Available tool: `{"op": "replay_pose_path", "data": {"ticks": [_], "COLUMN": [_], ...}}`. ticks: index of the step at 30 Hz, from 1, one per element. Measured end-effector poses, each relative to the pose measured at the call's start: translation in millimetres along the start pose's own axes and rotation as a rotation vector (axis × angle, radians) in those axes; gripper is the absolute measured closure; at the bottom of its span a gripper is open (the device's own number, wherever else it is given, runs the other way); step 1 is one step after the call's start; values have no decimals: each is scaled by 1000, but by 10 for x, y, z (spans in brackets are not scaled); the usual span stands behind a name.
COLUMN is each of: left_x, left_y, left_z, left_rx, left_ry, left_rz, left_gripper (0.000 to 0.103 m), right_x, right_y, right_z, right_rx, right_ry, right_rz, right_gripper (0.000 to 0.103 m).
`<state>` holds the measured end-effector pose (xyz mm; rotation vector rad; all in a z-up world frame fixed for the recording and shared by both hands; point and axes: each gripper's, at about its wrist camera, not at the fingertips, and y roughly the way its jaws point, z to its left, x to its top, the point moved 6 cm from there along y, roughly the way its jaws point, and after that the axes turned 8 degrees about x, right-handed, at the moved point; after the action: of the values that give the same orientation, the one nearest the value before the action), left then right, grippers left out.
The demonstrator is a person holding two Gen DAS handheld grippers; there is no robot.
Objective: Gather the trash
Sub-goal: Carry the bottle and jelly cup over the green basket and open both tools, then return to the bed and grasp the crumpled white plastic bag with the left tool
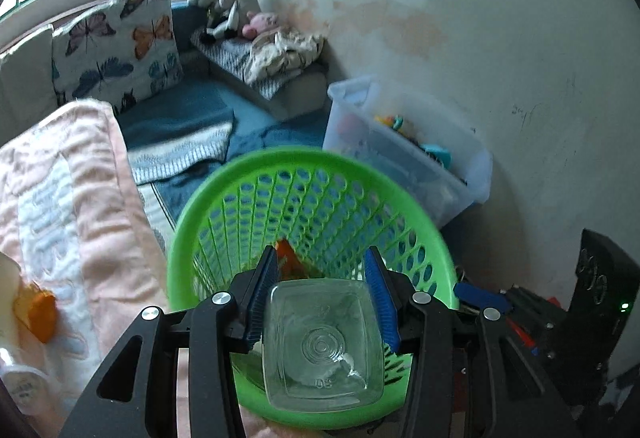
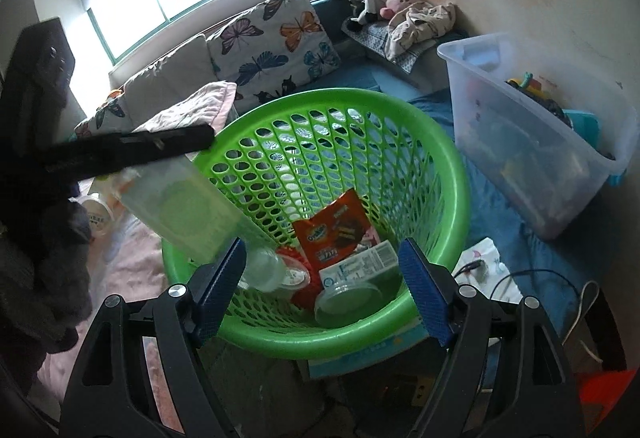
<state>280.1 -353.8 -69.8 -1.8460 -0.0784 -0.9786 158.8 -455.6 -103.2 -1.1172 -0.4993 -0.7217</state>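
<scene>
Left tongs [image 1: 322, 290] clamped on clear square bottle [image 1: 322, 342], base toward camera, poised over green basket [image 1: 424, 222] rim for likely drop; right tongs [image 2: 320, 282] wide, unladen, above wrappers [image 2: 334, 230] inside.

We are seeing the mouth of the green basket [image 2: 452, 174] lying open from above, though the clear bottle [image 2: 180, 214] and the left hand-held gripper [image 1: 324, 302] holding it are hanging over its left rim. The clear storage bin [image 2: 560, 174] is crowding the right side, and the pink blanket [image 1: 100, 206] is crowding the left.
</scene>
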Motion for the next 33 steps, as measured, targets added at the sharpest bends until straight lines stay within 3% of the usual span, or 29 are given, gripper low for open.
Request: {"op": "replay_pose_path", "data": {"ticks": [4, 14, 33], "left_x": [-41, -206, -812], "left_y": [-2, -441, -1444], "left_z": [3, 213, 1678], "left_rx": [-13, 39, 271], "left_ry": [-18, -35, -292], "left_rz": [6, -54, -185], "left_gripper": [48, 48, 48], "right_x": [-10, -7, 13], "right_y": [-9, -64, 295], "right_z": [32, 292, 1158], "right_rx": [9, 34, 146], "right_ry": [3, -41, -147], "right_rz": [-2, -7, 47], "right_gripper": [25, 25, 24]}}
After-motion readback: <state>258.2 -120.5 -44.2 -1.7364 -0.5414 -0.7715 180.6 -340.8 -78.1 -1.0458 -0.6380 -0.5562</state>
